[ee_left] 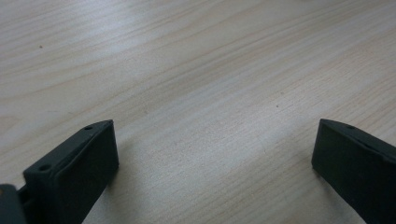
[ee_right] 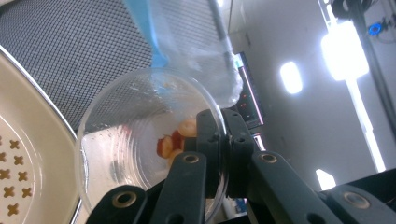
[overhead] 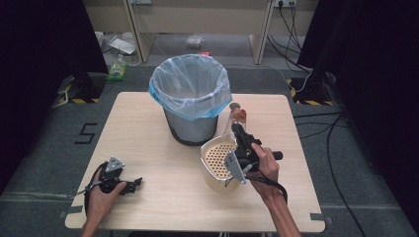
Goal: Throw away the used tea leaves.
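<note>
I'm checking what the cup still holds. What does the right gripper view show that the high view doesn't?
Right gripper view alone: a look into the clear plastic cup, with a few red and pale bits in its bottom, and the jaws pinching its rim.

High view alone: the whole table, the left gripper resting on it, and the bin's open top.

Both: the cup, the right gripper, the cream strainer basket and the bag-lined mesh bin.

A light wooden table (overhead: 163, 197) carries a bag-lined mesh bin (overhead: 190, 98) and a cream perforated basket (overhead: 216, 165).
</note>
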### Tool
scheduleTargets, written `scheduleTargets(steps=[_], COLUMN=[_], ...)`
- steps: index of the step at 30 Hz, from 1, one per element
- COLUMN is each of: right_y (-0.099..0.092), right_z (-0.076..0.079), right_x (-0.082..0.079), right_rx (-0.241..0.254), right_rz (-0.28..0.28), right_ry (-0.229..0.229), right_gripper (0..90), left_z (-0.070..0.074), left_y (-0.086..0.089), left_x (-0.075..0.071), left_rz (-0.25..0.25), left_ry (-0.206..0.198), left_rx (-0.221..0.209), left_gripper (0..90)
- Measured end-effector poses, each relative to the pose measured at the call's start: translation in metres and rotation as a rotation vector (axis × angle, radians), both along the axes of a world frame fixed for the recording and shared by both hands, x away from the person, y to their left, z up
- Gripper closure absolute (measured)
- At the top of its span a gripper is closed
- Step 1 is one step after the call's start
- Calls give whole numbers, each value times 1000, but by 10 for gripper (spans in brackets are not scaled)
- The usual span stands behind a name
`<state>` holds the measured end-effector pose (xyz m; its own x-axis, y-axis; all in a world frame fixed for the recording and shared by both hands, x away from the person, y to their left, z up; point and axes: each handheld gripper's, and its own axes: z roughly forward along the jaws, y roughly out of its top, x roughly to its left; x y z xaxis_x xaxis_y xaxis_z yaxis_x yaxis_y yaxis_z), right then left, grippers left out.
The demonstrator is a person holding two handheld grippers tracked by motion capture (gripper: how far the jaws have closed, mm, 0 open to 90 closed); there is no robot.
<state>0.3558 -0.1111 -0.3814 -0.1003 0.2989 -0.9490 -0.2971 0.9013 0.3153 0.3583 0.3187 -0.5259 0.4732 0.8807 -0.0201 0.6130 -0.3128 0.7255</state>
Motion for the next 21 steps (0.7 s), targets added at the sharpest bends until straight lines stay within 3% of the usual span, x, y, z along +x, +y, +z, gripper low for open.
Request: scheduleTargets(steps=[3, 7, 13, 15, 16, 21], right_y=[2, 12, 15, 15, 14, 15], right_z=[-6, -13, -21, -22, -24, -25], right_x=[1, -8, -8, -10, -7, -8], right_rx=[-20, -104, -126, -149, -155, -148], right_rz=[-15, -10, -3, 9, -4, 4], right_ry=[-18, -113, -138, -167, -155, -180], right_gripper=[876, 878, 879, 879, 879, 879], left_z=[0, 0, 0, 0, 0, 0], left_y=[0, 0, 0, 0, 0, 0], left_x=[0, 0, 0, 0, 0, 0], left_rz=[0, -1, -1, -1, -1, -1], left_ry=[0, 1, 1, 1, 1, 1], left_rx=[-1, -2, -2, -2, -1, -1], left_gripper=[0, 0, 0, 0, 0, 0])
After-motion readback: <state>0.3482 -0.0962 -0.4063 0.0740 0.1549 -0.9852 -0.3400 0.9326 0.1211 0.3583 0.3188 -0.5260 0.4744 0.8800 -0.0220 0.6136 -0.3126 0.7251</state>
